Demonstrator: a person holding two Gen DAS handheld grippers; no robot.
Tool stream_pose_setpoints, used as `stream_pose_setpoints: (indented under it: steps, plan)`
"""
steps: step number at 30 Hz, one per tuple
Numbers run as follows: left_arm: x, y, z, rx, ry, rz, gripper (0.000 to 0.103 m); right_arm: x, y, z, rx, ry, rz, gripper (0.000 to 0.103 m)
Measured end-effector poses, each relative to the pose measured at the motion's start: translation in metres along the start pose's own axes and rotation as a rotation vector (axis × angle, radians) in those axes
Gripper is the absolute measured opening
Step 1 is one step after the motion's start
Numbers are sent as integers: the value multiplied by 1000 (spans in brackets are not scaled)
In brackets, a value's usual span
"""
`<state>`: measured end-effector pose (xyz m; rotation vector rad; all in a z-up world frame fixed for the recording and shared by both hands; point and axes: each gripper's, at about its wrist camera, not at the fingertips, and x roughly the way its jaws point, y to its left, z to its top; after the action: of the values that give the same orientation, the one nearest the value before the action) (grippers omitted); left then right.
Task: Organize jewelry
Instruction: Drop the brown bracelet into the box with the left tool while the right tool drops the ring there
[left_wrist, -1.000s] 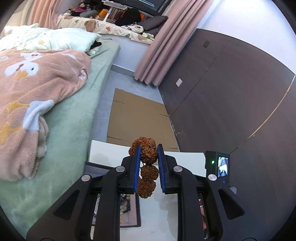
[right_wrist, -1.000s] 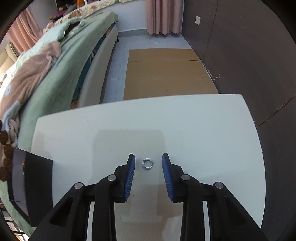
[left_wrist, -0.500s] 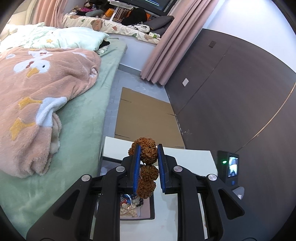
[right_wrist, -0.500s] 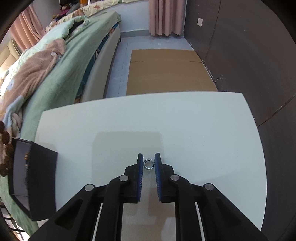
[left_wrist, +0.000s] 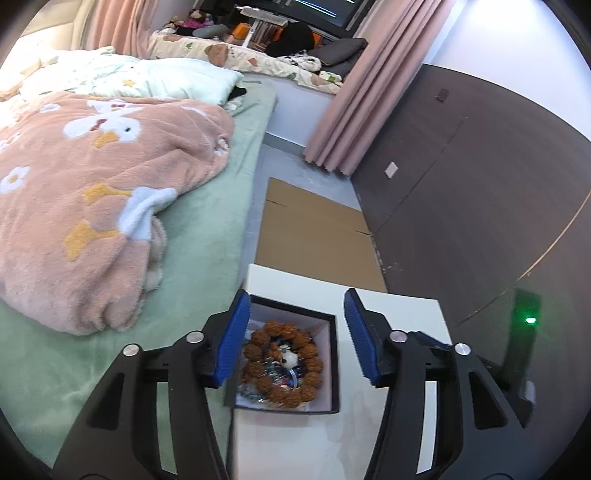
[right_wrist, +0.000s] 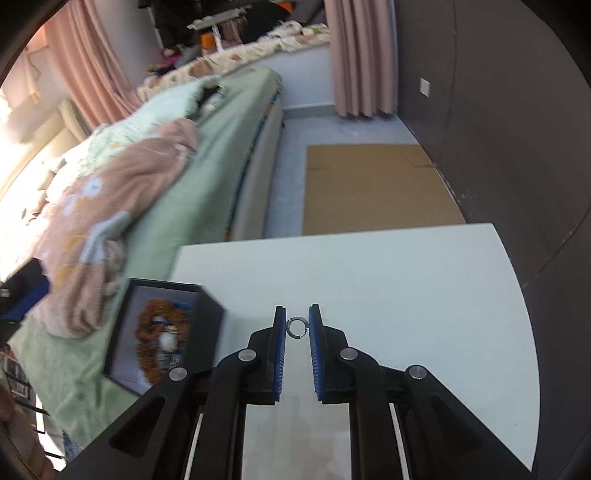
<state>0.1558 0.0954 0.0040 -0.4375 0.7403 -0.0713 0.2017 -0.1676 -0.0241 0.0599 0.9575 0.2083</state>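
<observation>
A brown knobbly bead bracelet (left_wrist: 282, 365) lies inside a black open box (left_wrist: 330, 369) on the white table (left_wrist: 391, 306), on top of other small jewelry. My left gripper (left_wrist: 297, 308) is open and empty, above the box. My right gripper (right_wrist: 297, 319) is shut on a small silver ring (right_wrist: 296, 327), held upright between the blue pads above the table (right_wrist: 406, 288). The box (right_wrist: 207, 332) with the bracelet (right_wrist: 155, 332) shows at the left in the right wrist view.
A bed with a green sheet (left_wrist: 207, 236) and a pink blanket (left_wrist: 85, 199) runs along the table's left side. Flat cardboard (left_wrist: 314, 236) lies on the floor beyond the table. A dark wall (left_wrist: 461, 192) stands to the right. The other gripper's body with a green light (left_wrist: 530, 320) is at right.
My left gripper opened and the bead bracelet dropped into the box. My right gripper closed on the ring and lifted it off the table.
</observation>
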Motion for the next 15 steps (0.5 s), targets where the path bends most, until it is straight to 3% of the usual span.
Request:
stream_pose_setpoints:
  steps: [8,13,15]
  plan:
    - [-16,16,-4,-10,-24,56,87,-22,42,-3,-29,-46,120,13]
    - [-20,31,-4,-35,-27,103,98,-27,61,-5,-31,-58,198,13]
    - [-20,38,-4,-52,-22,113,98,-26,67,-5,-29,-61,228,13]
